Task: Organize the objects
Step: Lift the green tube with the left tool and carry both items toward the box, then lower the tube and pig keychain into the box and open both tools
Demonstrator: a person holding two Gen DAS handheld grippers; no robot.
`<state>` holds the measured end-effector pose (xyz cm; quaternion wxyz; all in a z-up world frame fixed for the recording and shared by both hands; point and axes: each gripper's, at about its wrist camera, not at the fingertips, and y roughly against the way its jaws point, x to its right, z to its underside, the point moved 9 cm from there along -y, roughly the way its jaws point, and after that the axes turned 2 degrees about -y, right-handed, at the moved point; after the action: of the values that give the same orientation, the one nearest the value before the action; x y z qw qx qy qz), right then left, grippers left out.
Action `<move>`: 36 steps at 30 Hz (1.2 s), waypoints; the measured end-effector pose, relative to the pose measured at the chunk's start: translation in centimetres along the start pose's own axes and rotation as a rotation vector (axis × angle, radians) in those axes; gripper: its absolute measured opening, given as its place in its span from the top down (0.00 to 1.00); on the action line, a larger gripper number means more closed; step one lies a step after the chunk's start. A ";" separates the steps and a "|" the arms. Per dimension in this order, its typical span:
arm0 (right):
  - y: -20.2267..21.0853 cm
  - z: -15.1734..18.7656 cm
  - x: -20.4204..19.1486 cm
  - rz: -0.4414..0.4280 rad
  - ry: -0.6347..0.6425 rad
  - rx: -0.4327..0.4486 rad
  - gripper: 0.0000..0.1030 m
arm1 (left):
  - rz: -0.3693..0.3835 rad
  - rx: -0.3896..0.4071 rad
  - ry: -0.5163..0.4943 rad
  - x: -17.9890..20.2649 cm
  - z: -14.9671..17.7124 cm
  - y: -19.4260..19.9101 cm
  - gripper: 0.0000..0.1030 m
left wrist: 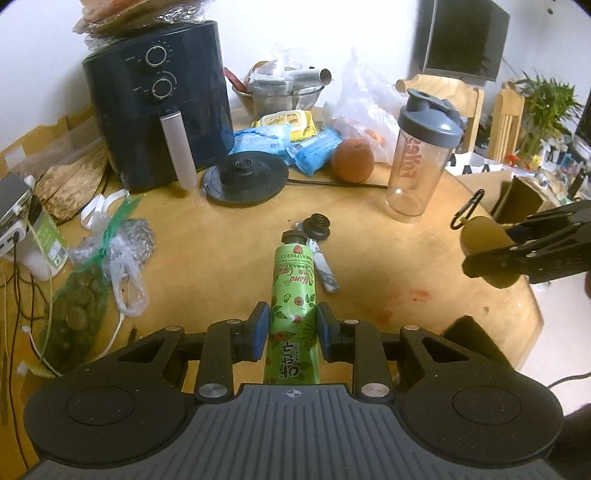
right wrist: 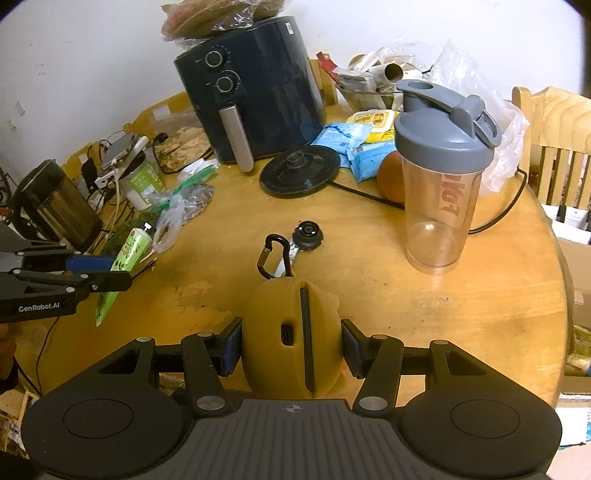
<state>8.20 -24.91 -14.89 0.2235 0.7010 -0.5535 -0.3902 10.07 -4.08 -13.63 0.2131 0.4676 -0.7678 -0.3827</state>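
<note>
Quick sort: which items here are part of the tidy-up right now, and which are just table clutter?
In play:
- hand cream tube, held in left gripper
- yellow case with carabiner, held in right gripper

Lying about:
- shaker bottle
- air fryer
- kettle base
- orange
- blue packets
- small black cap

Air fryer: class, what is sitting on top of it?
On the air fryer lies a crinkled clear plastic bag holding flat brownish pieces. What they are cannot be told; the frame edge crops the pile's top.
</note>
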 end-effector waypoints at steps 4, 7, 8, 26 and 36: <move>0.5 0.3 -0.5 -0.027 0.013 0.001 0.44 | 0.004 -0.009 0.025 0.5 0.9 0.8 0.73; 0.7 0.7 -0.8 -0.042 0.021 -0.002 0.44 | 0.004 -0.018 0.046 0.9 1.6 1.3 0.73; 0.8 0.8 -0.9 -0.047 0.024 -0.004 0.44 | 0.007 -0.020 0.055 1.0 1.8 1.4 0.73; 1.5 2.2 -1.9 -0.119 0.052 -0.019 0.44 | 0.040 -0.072 0.085 4.3 5.8 3.3 0.73; 1.9 3.0 -3.0 -0.162 0.087 -0.039 0.44 | 0.042 -0.122 0.070 5.8 7.8 2.9 0.73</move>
<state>4.41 -22.23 -14.35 0.2287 0.7552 -0.4770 -0.3871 0.41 -5.42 -16.32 0.2758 0.4508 -0.7447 -0.4075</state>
